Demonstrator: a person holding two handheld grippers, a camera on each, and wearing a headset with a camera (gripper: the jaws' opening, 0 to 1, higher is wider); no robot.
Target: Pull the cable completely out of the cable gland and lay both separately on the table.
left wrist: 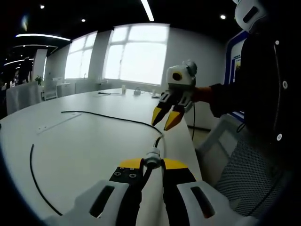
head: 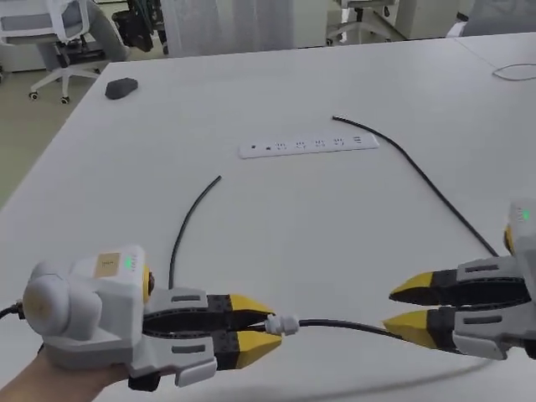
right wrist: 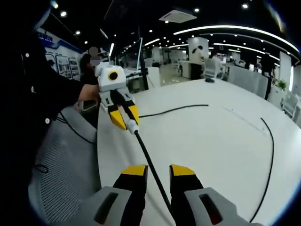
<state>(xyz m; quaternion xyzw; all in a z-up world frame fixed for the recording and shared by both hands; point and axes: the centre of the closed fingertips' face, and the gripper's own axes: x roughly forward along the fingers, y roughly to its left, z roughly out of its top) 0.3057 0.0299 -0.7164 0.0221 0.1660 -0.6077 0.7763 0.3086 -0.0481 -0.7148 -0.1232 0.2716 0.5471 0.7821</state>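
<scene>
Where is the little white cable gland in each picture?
Head view: bottom centre, cable gland pinched in the left tongs.
Left gripper view: low centre, between that view's own tips.
Right gripper view: upper left of centre, at the left tongs' tips.
Shared landmark: the black cable leaving it.

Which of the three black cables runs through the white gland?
The held cable, its cable gland clamped in the left gripper; the short curved cable and the long cable lie loose on the table.

Left gripper (head: 264, 325), held low at left, is clamping the cable gland (head: 283, 324); right gripper (head: 391, 308) is facing it, jaws standing apart.
</scene>
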